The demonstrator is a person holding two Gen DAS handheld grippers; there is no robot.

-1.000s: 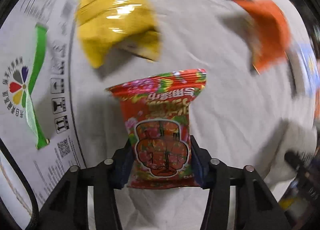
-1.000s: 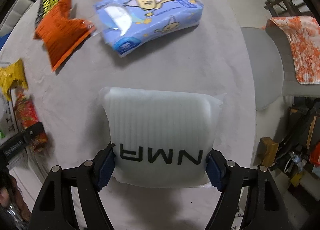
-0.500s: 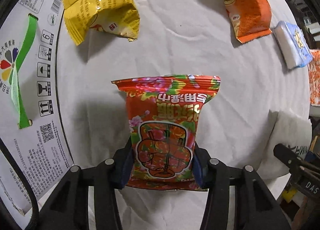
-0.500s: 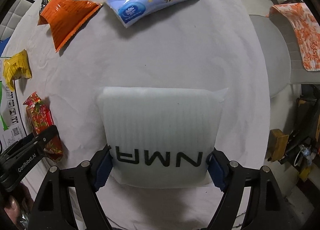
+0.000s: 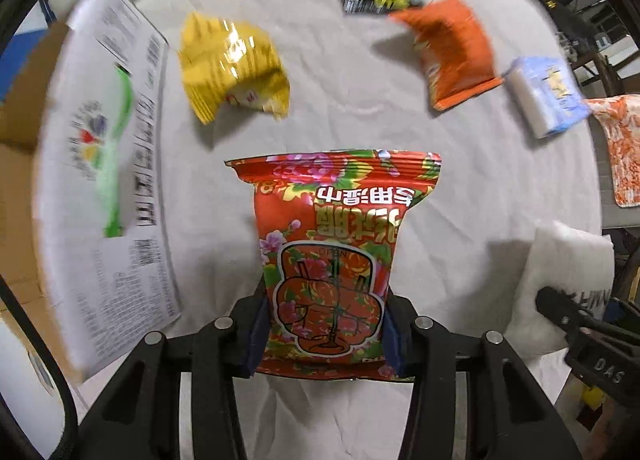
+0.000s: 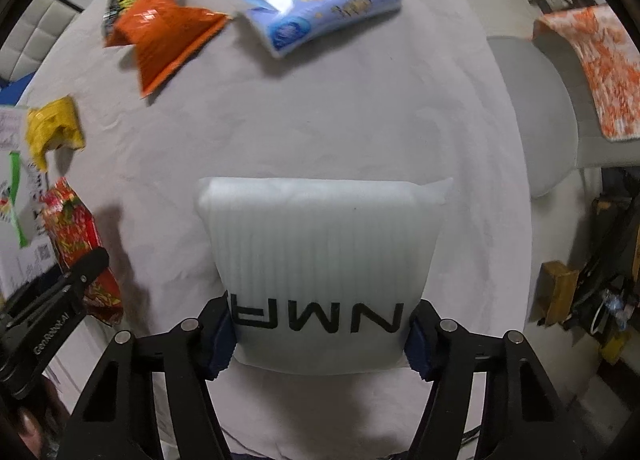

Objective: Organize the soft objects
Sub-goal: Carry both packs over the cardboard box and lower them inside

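Carry step: my left gripper [image 5: 326,334] clamps red snack bag [image 5: 334,256]; right gripper [image 6: 320,330] closing, pinching white foam pouch [image 6: 320,260]. Next: both into box [image 5: 92,180], frame left.

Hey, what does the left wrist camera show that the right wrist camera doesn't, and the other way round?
Only the left wrist view shows the brown cardboard box at the left edge, beyond its printed flap.

Only the right wrist view shows the grey chair beside the table.

Both show the red snack bag clamped in the left gripper, and the white foam pouch between the pads of the right gripper, whose jaws are closing. Both also show the yellow bag, orange bag, blue tissue pack and white tablecloth.
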